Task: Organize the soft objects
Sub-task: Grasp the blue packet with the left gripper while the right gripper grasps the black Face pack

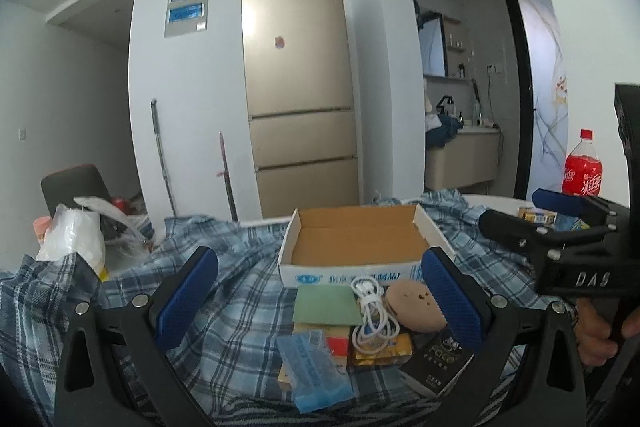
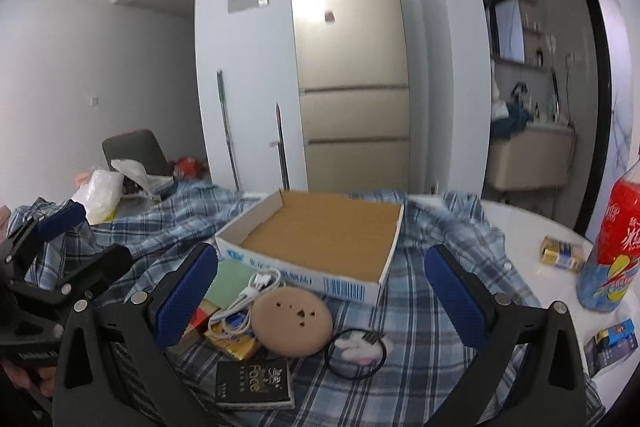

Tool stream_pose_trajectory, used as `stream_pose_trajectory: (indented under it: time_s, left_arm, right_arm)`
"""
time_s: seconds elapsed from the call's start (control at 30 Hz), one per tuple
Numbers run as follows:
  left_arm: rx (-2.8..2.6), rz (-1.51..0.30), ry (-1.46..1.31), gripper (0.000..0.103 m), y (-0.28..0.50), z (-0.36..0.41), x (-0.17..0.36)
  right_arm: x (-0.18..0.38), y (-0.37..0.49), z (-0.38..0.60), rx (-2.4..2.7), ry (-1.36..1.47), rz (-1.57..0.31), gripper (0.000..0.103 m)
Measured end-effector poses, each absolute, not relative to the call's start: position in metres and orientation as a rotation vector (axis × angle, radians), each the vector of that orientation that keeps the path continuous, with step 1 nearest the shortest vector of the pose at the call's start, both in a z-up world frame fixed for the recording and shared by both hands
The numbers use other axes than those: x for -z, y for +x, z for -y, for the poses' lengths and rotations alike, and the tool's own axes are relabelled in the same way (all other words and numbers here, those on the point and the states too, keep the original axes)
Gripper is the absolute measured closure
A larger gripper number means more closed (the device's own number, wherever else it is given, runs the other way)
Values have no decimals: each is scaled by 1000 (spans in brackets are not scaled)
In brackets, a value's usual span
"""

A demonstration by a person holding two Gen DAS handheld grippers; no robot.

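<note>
place: home | evidence: gold fridge (image 1: 300,87) at centre, bathroom vanity (image 1: 464,155) at right, plaid-covered table (image 2: 420,307) in the foreground

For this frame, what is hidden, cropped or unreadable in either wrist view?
- Yellow packets, left view: largely covered by the white cable; print unreadable.
- Red bottle, right view: top cut by the image edge.
- Box label, both views: too blurred to read.
- Hair tie: absent from left view.

- The cardboard box (image 2: 320,247) at 12 o'clock is open on top; its low walls rim a bare floor.
- A heap blocks its near wall: white cable (image 2: 248,297), round beige pad (image 2: 292,323), green sheet (image 1: 326,303).
- At 3 o'clock, the red soda bottle (image 2: 614,239) stands upright.
- At 9 o'clock, a plastic bag (image 1: 74,239) rises.
</note>
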State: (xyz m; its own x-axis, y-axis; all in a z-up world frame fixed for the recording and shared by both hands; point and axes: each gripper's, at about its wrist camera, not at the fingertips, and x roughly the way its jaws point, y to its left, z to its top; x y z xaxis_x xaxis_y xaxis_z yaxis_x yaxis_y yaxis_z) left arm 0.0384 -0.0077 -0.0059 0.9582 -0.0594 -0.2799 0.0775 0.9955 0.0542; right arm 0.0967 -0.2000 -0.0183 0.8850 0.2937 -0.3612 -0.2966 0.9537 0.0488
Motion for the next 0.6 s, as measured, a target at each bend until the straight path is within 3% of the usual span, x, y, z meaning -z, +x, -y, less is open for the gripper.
stream_pose_trajectory:
  time_s: [0.1,0.2,0.6]
  left_arm:
    - [74,-336,36,0,46,1,11]
    - [58,-392,26,9,56,-4,16]
    - [73,-641,-158,9,94,-39,46]
  right_arm:
    - [18,105,193,-323,-44,-446,0]
    - [21,118,183,-350,-78,-524,0]
    - [53,163,173,-404,-62,-743,6]
